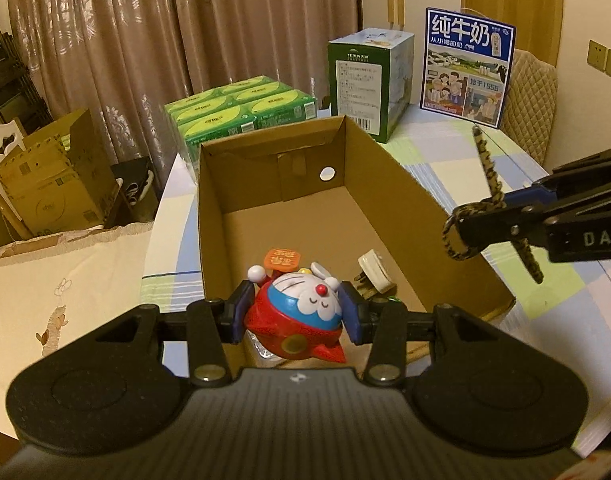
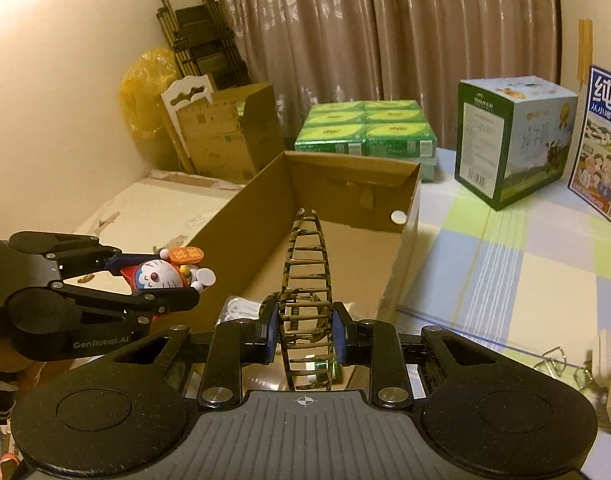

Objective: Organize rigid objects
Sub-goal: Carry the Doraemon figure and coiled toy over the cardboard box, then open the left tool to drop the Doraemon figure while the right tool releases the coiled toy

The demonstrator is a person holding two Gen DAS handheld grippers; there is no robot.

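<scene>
My left gripper is shut on a red, blue and white cat figurine, held over the near end of an open cardboard box. From the right wrist view the same figurine hangs in the left gripper at the box's left wall. My right gripper is shut on a camouflage-patterned claw hair clip, above the box's near edge. In the left wrist view the clip juts from the right gripper. A white plug lies inside the box.
A checkered cloth covers the table. Green tissue packs, a green carton and a blue milk carton stand behind the box. Metal wire pieces lie at the right. Cardboard boxes and curtains stand beyond the table.
</scene>
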